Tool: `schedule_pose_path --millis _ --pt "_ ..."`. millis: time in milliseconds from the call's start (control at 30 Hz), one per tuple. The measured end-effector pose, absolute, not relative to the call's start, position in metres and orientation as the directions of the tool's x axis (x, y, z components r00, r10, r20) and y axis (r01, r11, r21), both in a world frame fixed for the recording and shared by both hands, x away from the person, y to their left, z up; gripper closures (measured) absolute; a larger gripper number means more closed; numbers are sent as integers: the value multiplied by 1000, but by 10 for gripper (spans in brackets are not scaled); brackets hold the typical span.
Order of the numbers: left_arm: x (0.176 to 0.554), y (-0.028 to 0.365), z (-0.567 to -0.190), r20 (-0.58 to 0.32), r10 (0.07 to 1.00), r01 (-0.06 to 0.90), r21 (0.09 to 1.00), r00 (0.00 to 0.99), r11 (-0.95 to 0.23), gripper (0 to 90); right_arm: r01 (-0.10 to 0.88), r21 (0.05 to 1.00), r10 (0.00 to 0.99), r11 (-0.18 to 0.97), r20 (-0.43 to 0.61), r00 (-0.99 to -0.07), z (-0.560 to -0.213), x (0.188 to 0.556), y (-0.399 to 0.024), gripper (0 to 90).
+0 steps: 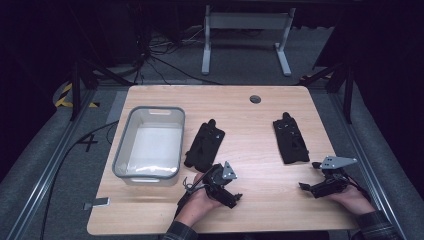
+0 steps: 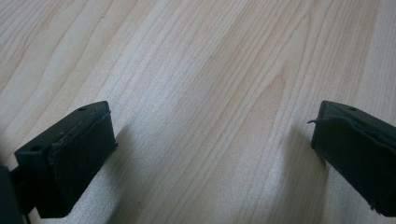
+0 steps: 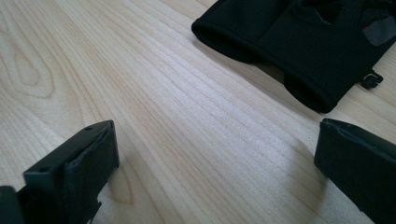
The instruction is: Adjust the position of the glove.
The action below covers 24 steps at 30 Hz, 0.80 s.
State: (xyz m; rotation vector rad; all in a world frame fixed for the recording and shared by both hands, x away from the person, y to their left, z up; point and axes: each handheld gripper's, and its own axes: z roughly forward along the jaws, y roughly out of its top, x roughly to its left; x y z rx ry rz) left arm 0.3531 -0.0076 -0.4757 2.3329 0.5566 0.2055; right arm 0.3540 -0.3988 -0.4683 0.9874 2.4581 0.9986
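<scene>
A dark room with grey carpet surrounds a light wooden table (image 1: 260, 130) with rounded corners, which takes up the middle of the high view. Left of centre on it stands a translucent grey plastic bin (image 1: 150, 142), rectangular and open on top. Just right of the bin lies a black fabric glove (image 1: 205, 145), flat on the wood with its cuff toward the bottom of the frame. A second black fabric glove (image 1: 291, 140) lies well apart from it, right of centre. Below the first glove, near the lower middle of the frame, the left gripper (image 1: 232, 197) is held low over the bare wood; its jaws stand wide apart with nothing between them. At the lower right, the right gripper (image 1: 307, 187) sits just below the second glove, its jaws likewise spread wide and empty. In the right gripper view that glove's cuff (image 3: 299, 42) fills the upper right, clear of the jaws.
</scene>
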Motion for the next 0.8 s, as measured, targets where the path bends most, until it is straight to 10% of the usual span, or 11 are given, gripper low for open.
schedule_pose_path --millis 533,800 --pt "354 -8 -476 -11 445 331 684 896 -650 0 497 728 717 473 10 -697 -448 358 -404 362" --pt "355 -8 -476 -12 444 331 684 896 -650 0 448 745 683 494 -14 -730 -435 376 -400 688"
